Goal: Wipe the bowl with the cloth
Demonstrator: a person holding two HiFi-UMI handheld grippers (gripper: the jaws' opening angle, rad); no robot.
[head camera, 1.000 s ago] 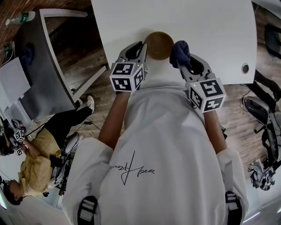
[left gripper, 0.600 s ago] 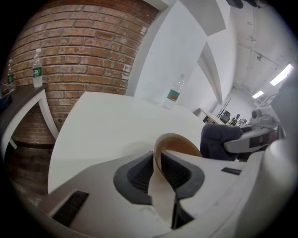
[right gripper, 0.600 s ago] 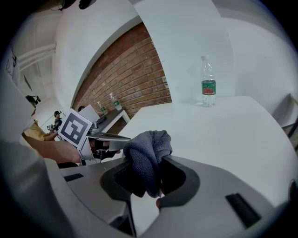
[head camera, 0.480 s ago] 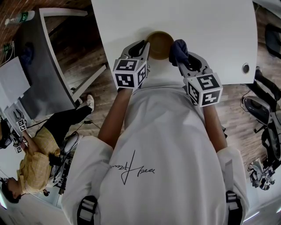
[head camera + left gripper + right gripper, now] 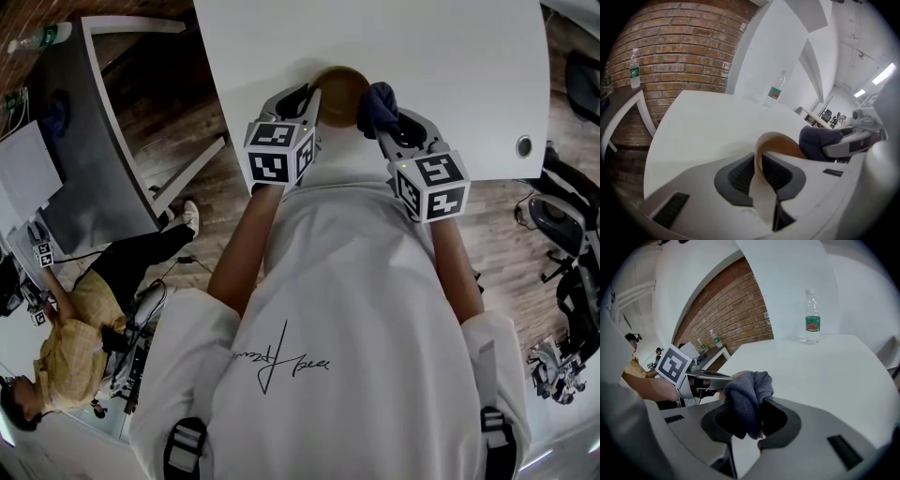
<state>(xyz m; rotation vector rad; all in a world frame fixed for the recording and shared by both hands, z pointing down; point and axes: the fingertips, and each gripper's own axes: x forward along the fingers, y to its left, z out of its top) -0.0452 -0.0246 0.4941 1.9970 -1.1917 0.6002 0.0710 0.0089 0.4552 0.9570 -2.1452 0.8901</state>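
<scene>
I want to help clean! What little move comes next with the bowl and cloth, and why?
Probably slide the right tongs a bit so the cloth goes inside the bowl and rubs it. The left tongs grip the bowl's rim, and the cloth sits beside that rim, seemingly not inside yet.

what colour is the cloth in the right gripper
Dark blue-grey: the cloth shows best in the right gripper view.

The head view looks steeply down from above; both gripper views look closely along their jaws, all sharing the white table (image 5: 422, 56).
</scene>
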